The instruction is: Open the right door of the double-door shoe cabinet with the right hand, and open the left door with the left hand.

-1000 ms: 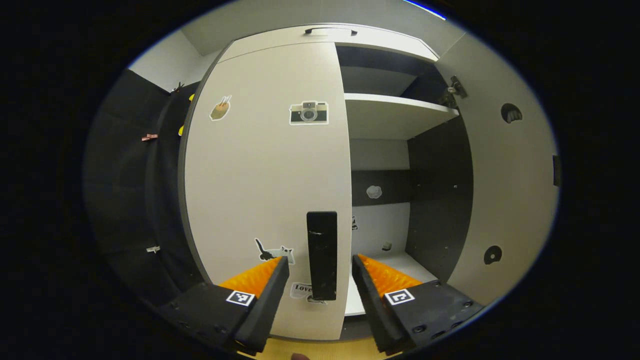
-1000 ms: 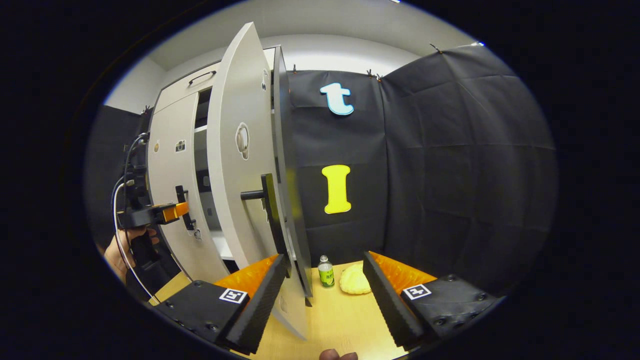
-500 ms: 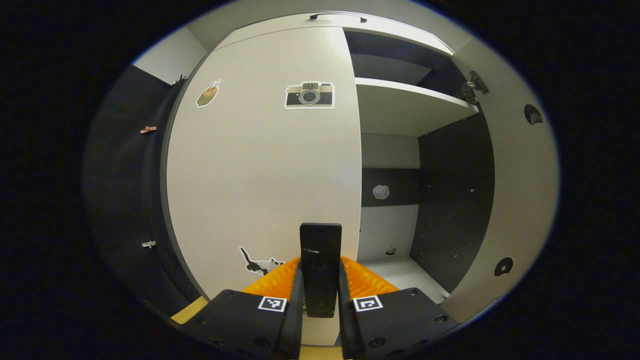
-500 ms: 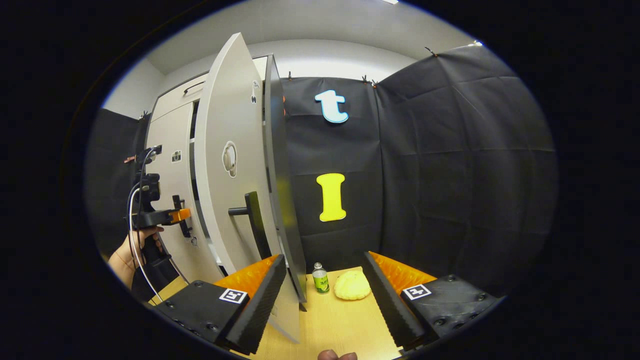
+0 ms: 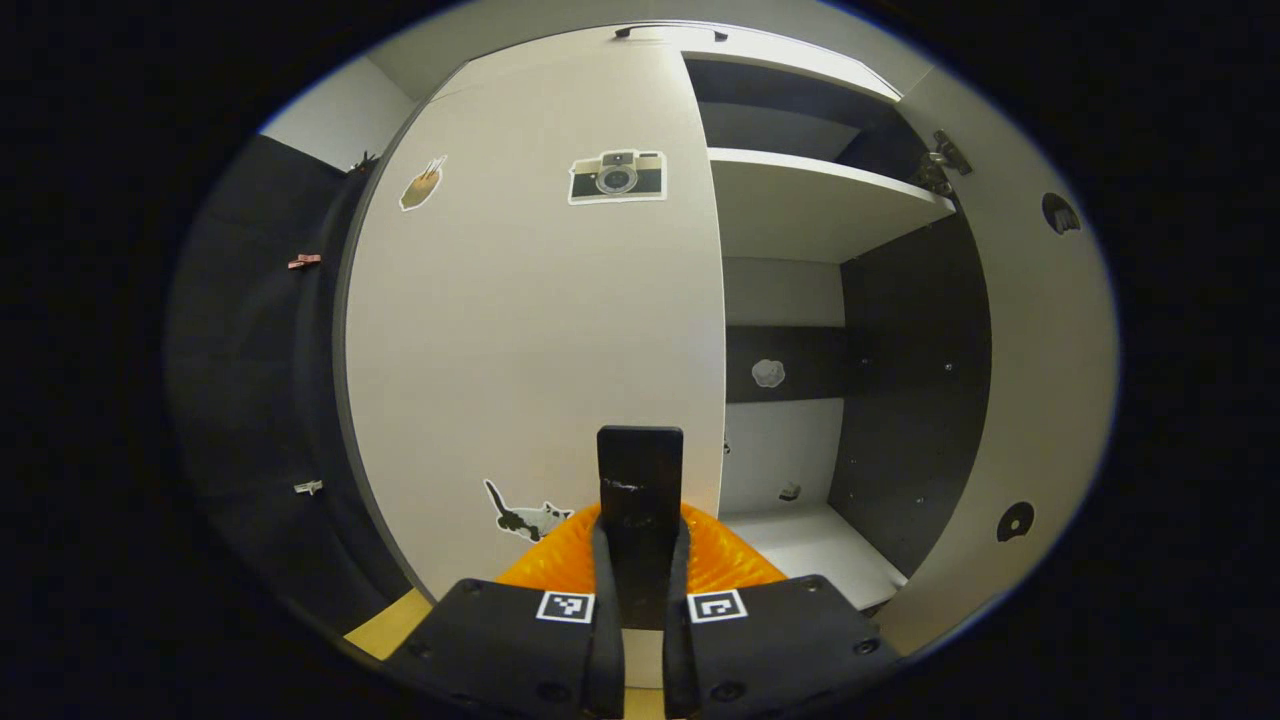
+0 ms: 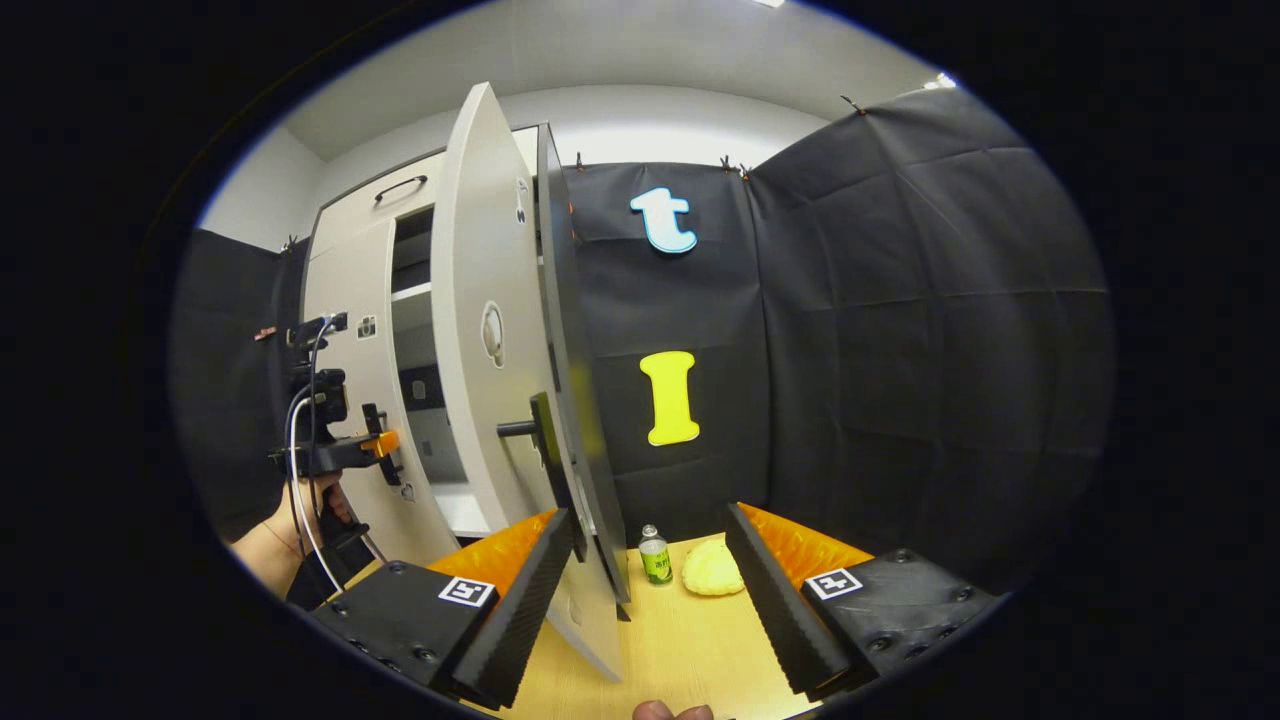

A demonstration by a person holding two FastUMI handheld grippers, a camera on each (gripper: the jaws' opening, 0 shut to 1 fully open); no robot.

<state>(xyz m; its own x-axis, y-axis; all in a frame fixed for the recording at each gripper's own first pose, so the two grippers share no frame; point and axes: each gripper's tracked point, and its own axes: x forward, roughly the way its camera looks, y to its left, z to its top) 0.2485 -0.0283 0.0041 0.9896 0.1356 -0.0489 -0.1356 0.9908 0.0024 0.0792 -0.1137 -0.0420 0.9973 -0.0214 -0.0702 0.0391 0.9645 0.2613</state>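
A pale wall and ceiling rise behind the shoe cabinet [image 5: 790, 300], with black cloth hanging to its left in the left gripper view. Here the left tool [image 5: 640, 590] sits at the bottom, its two fingers pressed together on the dark upright handle [image 5: 640, 480] of the left door [image 5: 530, 330], which lies straight ahead of it and looks closed or nearly so. On that door a camera sticker [image 5: 616, 177] sits well above the tool and a cat sticker [image 5: 522, 517] just to its left. Ahead and to the right, the cabinet stands open, with a white shelf [image 5: 810, 205] high up and the right door [image 5: 1030, 380] swung far out to the right.

In the right gripper view, black cloth covers the wall ahead and a wooden bench [image 6: 680, 650] lies below. The right tool [image 6: 650, 590] has its fingers spread wide apart, holding nothing. The right door [image 6: 490, 330] stands open just ahead and left of it, its handle [image 6: 540, 435] above the tool's left finger. A small bottle [image 6: 655, 555] and a yellow lump [image 6: 712, 568] rest on the bench between the fingers, farther off. Far left, a hand [image 6: 300, 500] holds the left tool [image 6: 385, 443] at the left door's handle.
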